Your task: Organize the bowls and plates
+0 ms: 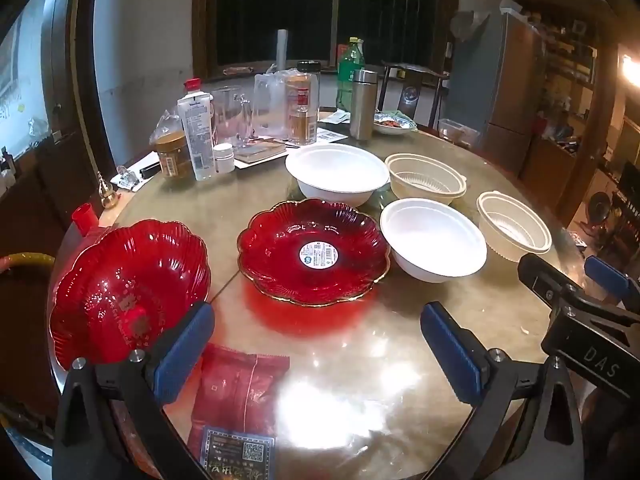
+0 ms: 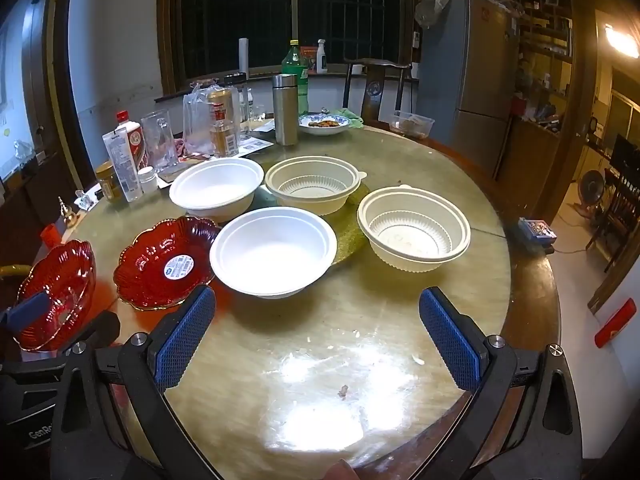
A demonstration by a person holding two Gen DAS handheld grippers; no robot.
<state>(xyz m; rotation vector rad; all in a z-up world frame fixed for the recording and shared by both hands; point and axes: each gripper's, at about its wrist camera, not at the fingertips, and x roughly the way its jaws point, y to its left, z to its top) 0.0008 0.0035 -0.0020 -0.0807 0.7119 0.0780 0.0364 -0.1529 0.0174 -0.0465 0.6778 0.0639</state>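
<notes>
1. Round and glossy, the surface (image 2: 400, 320) stands in a dim room with a dark window behind it, and glare from a lamp lies on its near part.
2. Left gripper (image 1: 316, 344) hangs with jaws spread wide and nothing between them, over bare surface and a red packet (image 1: 240, 392).
3. Right gripper (image 2: 316, 336) is likewise wide apart and empty, just short of the near white bowl (image 2: 274, 252).
4. Beside that bowl, on its left, lies a red plate with a sticker (image 2: 166, 266); a second red plate (image 2: 56, 292) sits further left at the surface's edge.
5. Behind are the far white bowl (image 2: 214, 188) and two cream ribbed bowls: one at the back (image 2: 314, 186), one to the right (image 2: 414, 228).
6. Bottles, jars, a steel flask (image 2: 285, 110) and a dish of food (image 2: 324, 123) crowd the far side.
</notes>
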